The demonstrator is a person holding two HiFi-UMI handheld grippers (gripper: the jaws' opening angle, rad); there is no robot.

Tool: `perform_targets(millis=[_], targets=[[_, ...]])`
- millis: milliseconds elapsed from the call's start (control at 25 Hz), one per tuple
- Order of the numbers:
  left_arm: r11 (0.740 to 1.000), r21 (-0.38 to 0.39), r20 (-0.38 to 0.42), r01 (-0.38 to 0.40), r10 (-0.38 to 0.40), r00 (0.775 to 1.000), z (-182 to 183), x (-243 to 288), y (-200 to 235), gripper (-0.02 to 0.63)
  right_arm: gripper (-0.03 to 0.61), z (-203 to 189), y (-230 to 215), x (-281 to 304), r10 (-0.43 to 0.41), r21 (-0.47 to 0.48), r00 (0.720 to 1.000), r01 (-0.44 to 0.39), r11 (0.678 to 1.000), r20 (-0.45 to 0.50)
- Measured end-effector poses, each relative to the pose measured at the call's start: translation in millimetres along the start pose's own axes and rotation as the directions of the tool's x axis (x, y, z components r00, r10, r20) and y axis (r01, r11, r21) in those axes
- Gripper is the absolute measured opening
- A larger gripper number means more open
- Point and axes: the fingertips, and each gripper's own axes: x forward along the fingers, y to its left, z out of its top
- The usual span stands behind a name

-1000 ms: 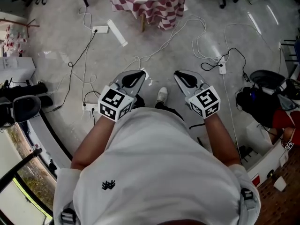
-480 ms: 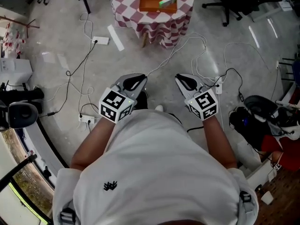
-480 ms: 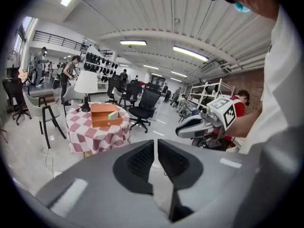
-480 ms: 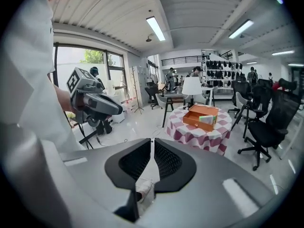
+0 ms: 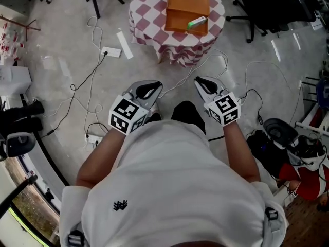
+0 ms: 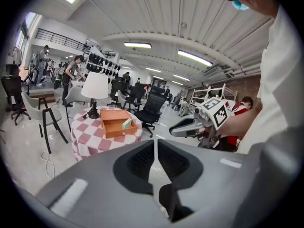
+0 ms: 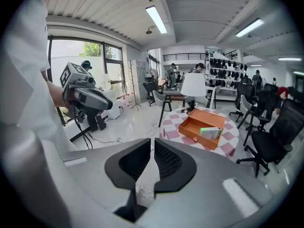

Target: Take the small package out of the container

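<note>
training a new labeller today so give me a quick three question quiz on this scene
1. True or false: the small package is in the orange container, against one of its walls.
2. Where does the orange container stand?
A. on the table with the checked cloth
B. on the floor among the cables
C. on the seat of an office chair
3. Fill the gap: the left hand-held gripper and the right hand-held gripper both have their jaws ____, with nothing between them, well short of the table.

Key: 1 true; 2 A; 3 shut
</note>
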Motion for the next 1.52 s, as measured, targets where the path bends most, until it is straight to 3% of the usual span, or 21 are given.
perform_targets(millis=[160, 360, 680, 880, 1040, 1240, 1400, 1520], targets=[[0.998, -0.039, 0.028, -0.051, 0.052, 0.998, 5, -8, 31, 0.078, 0.005, 17, -26, 26, 0.023, -0.110, 0.999, -0.027, 0.994, -0.044], [0.988, -0.081, 0.027, -0.132, 0.135, 0.991, 15, -2, 68, 0.078, 0.028, 20, -97, 65, 0.040, -0.227, 0.990, -0.070, 0.971, -0.135], [0.946, -0.169, 0.081, -0.278, 0.294, 0.952, 63, 31, 104, 0.078, 0.058, 9, -211, 128, 0.091, -0.364, 0.953, -0.198, 0.910, -0.289], [0.920, -0.199, 0.071, -0.337, 0.357, 0.931, 82, 51, 116, 0.078, 0.067, 0, -250, 164, 0.130, -0.424, 0.919, -0.293, 0.857, -0.372], [0.898, -0.216, 0.053, -0.383, 0.403, 0.914, 87, 65, 123, 0.078, 0.099, -15, -269, 189, 0.133, -0.495, 0.883, -0.371, 0.786, -0.451], [0.861, -0.247, 0.043, -0.445, 0.468, 0.883, 91, 70, 129, 0.078, 0.120, -24, -278, 219, 0.130, -0.595, 0.841, -0.471, 0.652, -0.525], [0.833, -0.263, 0.030, -0.487, 0.511, 0.859, 88, 66, 135, 0.078, 0.137, -37, -280, 237, 0.115, -0.630, 0.791, -0.558, 0.540, -0.601], [0.813, -0.273, 0.025, -0.514, 0.540, 0.841, 87, 62, 137, 0.078, 0.137, -47, -282, 243, 0.110, -0.622, 0.750, -0.613, 0.487, -0.653]])
